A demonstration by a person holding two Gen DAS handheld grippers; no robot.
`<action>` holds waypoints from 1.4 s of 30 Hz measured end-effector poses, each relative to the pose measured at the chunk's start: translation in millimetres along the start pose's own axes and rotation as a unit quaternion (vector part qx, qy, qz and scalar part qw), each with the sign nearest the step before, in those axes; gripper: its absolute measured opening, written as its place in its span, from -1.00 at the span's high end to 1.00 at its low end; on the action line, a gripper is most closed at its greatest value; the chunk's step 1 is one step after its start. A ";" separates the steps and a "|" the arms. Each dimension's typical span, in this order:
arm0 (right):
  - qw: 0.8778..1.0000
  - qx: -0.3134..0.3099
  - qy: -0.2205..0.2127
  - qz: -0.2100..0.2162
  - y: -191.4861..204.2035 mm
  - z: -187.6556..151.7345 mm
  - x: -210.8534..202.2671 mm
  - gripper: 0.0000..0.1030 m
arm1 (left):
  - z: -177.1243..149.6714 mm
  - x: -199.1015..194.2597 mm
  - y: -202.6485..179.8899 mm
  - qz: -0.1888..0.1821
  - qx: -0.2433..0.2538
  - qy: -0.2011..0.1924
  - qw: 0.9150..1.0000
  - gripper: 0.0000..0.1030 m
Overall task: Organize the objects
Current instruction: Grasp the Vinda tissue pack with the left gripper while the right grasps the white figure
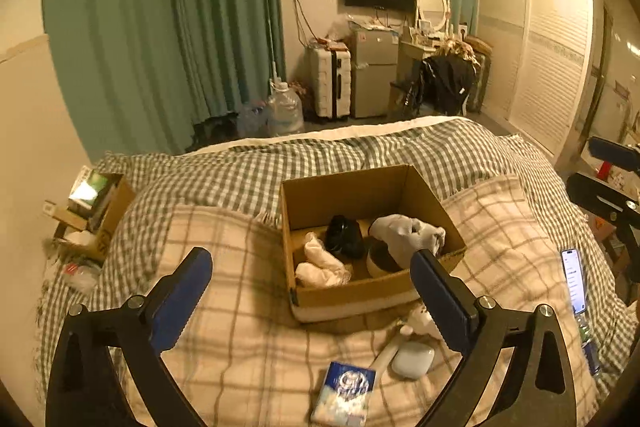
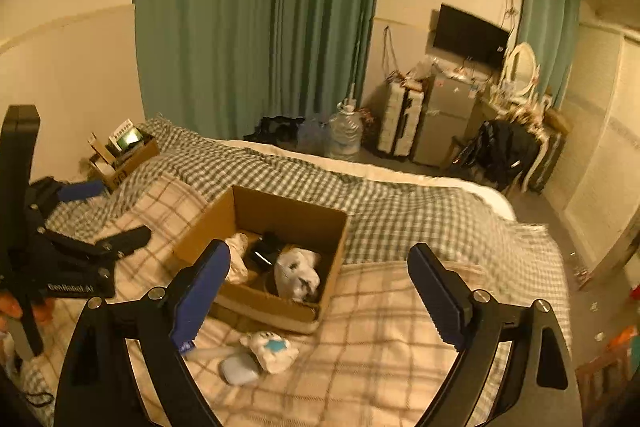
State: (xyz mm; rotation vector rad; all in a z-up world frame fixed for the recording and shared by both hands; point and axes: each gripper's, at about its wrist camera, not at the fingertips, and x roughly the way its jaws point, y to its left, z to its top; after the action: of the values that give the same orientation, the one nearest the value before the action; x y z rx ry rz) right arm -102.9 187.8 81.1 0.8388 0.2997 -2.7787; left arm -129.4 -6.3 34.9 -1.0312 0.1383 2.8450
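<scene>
An open cardboard box [image 1: 420, 195] sits on the plaid blanket and also shows in the right wrist view [image 2: 200, 227]. It holds a black item [image 1: 344, 235], white cloth [image 1: 320, 263] and a pale grey cloth [image 1: 404, 235]. On the blanket in front lie a blue packet [image 1: 346, 393], a white earbud case [image 1: 412, 359] [image 2: 239, 369] and a small white plush toy [image 2: 272, 349]. My left gripper [image 1: 316, 271] is open and empty, above the box's near edge. My right gripper [image 2: 318, 269] is open and empty, right of the box.
A lit phone [image 1: 573, 279] lies on the blanket at the right. A second cardboard box [image 1: 100, 211] with items stands at the bed's far left by the wall. Beyond the bed are a water jug [image 1: 285, 109], suitcase, small fridge and dressing table.
</scene>
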 end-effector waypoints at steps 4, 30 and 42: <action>0.999 -0.005 -0.001 -0.034 10.0 -25.9 -5.7 -0.79 | -33.4 -1.9 -3.2 -0.010 0.001 0.005 1.000 -0.98; 0.988 0.070 0.135 0.020 24.7 -139.0 103.7 -0.79 | -126.4 61.7 -7.7 -0.007 -0.066 0.094 0.993 -0.13; 0.979 -0.010 0.199 0.045 52.8 -143.2 176.0 -0.36 | -104.0 98.1 3.0 -0.011 -0.072 0.100 0.992 -0.13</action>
State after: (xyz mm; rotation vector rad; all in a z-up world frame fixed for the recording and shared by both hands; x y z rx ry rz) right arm -157.4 147.3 -141.8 1.3667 0.3450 -2.5012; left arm -138.9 -14.8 -107.5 -1.3361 -0.0616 2.7598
